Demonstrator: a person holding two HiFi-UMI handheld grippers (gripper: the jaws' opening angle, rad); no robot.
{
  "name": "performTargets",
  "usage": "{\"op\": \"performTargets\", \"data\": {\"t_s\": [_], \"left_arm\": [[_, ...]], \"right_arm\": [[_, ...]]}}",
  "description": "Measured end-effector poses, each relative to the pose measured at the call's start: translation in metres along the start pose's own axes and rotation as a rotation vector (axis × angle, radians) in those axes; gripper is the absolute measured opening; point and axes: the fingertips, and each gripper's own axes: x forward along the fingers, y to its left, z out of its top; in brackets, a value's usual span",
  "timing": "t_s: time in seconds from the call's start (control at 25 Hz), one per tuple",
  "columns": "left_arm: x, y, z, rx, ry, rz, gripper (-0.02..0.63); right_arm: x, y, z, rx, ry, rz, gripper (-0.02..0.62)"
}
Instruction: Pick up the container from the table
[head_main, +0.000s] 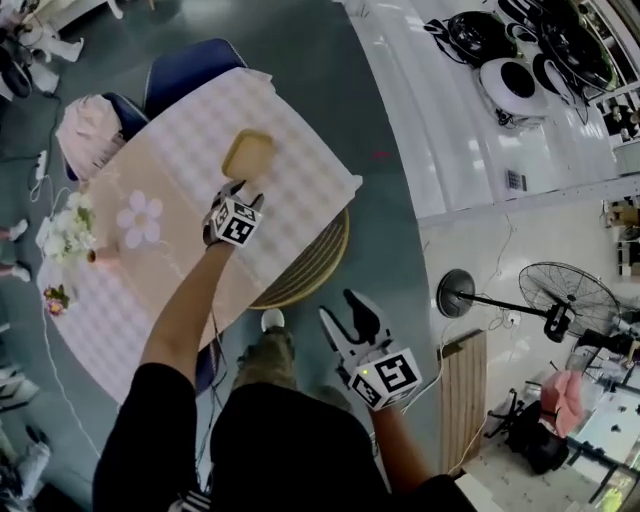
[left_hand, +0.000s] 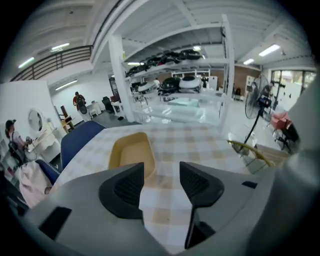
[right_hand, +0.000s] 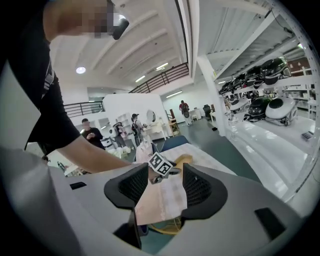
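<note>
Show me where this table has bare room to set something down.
Bare room lies between the container and the table's right edge, and on the near end below the pink flower shape. The left edge is crowded by the white flowers. The left gripper, open, hangs just short of the container.

Grey-green floor (head_main: 300, 40), white shelving (left_hand: 116, 75), standing fan (head_main: 570, 298), blue chair (head_main: 190, 65), ceiling strip lights (left_hand: 270, 50)

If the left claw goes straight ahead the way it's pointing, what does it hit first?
Most likely the tan container, lying on the checked tablecloth just ahead of the open left claw, slightly toward its left jaw. Depth is hard to judge.
</note>
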Motion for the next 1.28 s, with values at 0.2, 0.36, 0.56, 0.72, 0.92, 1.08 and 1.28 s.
{"op": "performTargets", "data": {"t_s": [0.2,0.36,0.56,0.72,0.92,1.08,1.28], "left_arm": [[0.034,0.013,-0.021,0.074,0.072,0.045,0.2],[0.042,0.017,-0.015,0.155,0.099,0.1,0.092],[0.013,0.014,-0.008,0.147,0.116,0.159,0.014],[-0.059,0.004,0.018,0.021,0.009,0.239,0.014],[-0.172,-0.062,0.044,-0.047,-0.117,0.321,0.014],[-0.252,-0.123,0.044,-0.161,-0.178,0.385,0.014],[-0.318,-0.2,0.058,-0.231,-0.226,0.461,0.014]], "right_arm": [[0.014,0.005,-0.024,-0.001,0.056,0.044,0.186],[0.019,-0.014,-0.028,-0.014,0.082,-0.028,0.184],[0.012,-0.036,-0.007,-0.053,0.028,-0.065,0.142],[-0.007,-0.037,0.007,-0.123,-0.019,-0.007,-0.002],[-0.055,-0.03,0.01,-0.186,-0.058,0.097,-0.002],[-0.102,-0.03,0.009,-0.226,-0.077,0.163,-0.002],[-0.147,-0.045,0.007,-0.228,-0.105,0.198,-0.002]]}}
